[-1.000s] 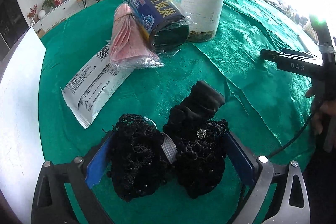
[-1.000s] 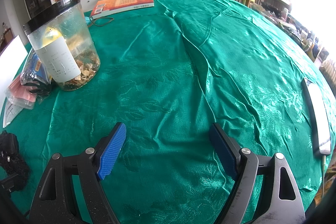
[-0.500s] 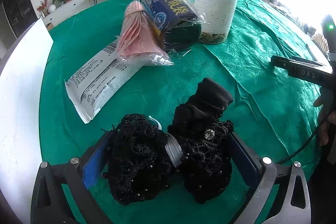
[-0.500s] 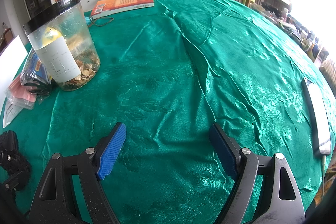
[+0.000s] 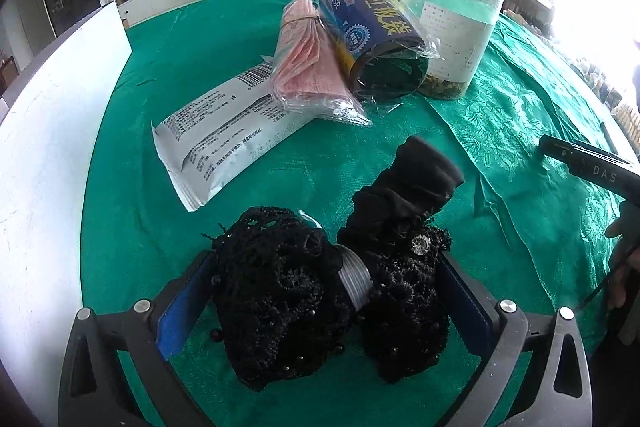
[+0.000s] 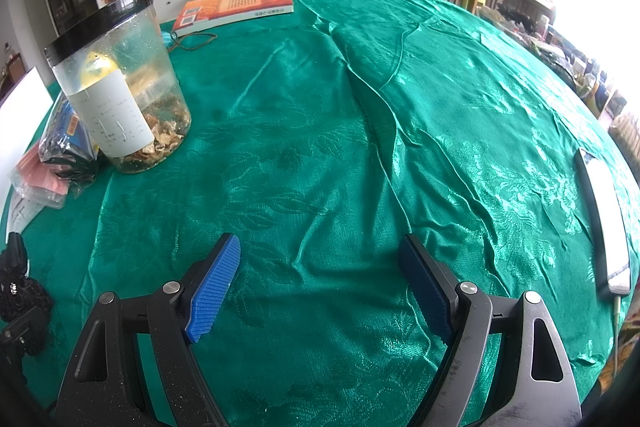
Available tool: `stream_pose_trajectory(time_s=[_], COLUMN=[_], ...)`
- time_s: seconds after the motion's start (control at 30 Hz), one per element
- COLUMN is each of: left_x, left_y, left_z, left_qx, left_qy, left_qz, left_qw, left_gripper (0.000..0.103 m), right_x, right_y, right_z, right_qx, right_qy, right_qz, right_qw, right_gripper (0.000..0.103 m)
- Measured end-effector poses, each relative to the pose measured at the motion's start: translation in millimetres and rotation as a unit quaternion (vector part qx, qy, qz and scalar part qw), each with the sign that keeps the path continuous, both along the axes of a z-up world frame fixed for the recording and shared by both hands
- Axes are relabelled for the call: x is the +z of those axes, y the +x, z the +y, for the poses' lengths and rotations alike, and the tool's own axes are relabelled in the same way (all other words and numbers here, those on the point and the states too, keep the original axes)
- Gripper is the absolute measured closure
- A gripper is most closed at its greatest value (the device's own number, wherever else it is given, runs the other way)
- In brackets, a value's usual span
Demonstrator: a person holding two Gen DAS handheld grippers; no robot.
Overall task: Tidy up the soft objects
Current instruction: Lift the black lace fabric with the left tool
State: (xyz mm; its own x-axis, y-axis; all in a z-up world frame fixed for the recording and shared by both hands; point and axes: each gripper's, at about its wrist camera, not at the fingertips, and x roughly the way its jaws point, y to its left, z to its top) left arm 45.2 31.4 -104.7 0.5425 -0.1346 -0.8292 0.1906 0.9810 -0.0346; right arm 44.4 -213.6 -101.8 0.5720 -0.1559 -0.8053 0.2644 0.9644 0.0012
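Observation:
A black lace fabric bundle [image 5: 304, 291] with a grey band around its middle and a small gem sits between the blue pads of my left gripper [image 5: 324, 291], which is shut on it just above the green tablecloth [image 5: 280, 163]. The bundle also shows at the left edge of the right wrist view [image 6: 16, 287]. My right gripper [image 6: 320, 283] is open and empty over bare cloth. Its black body shows at the right of the left wrist view [image 5: 588, 167].
A white printed packet [image 5: 224, 131], a pink packet [image 5: 308, 67], a blue wrapped roll [image 5: 372, 31] and a clear jar with black lid [image 5: 456, 31] lie beyond the bundle. A white board [image 5: 44, 131] stands left. A book [image 6: 236, 7] and a white remote [image 6: 604, 219] lie farther off.
The left gripper with the bundle has shifted slightly, so the packets and jar now sit a little farther right and nearer. The right gripper has not moved.

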Motion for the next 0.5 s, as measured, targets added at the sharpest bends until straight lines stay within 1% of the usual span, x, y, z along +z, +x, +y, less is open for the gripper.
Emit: stream_pose_trajectory(time_s=[0.07,0.2,0.27,0.4,0.5], left_x=[1,5,6,9,11], left_y=[-1,-3,-4,-9,-17], left_z=[2,8,7,-2,-9], left_qx=[0.012,0.035,0.021,-0.028,-0.064], left_qy=[0.004,-0.008,-0.010,0.019,0.038], left_qz=[0.001,0.006,0.018,0.037,0.056], left_qw=[0.9999,0.9993,0.9996,0.9987,0.9957], left_gripper=[0.000,0.000,0.000,0.000,0.000], right_x=[0,0,0,0,0], right_y=[0,0,0,0,0], right_z=[0,0,0,0,-1], right_qx=[0.000,0.000,0.000,0.000,0.000], right_qy=[0.000,0.000,0.000,0.000,0.000], right_qz=[0.000,0.000,0.000,0.000,0.000], right_qw=[1.000,1.000,1.000,1.000,1.000], right_gripper=[0.019,0.019,0.019,0.019,0.019])
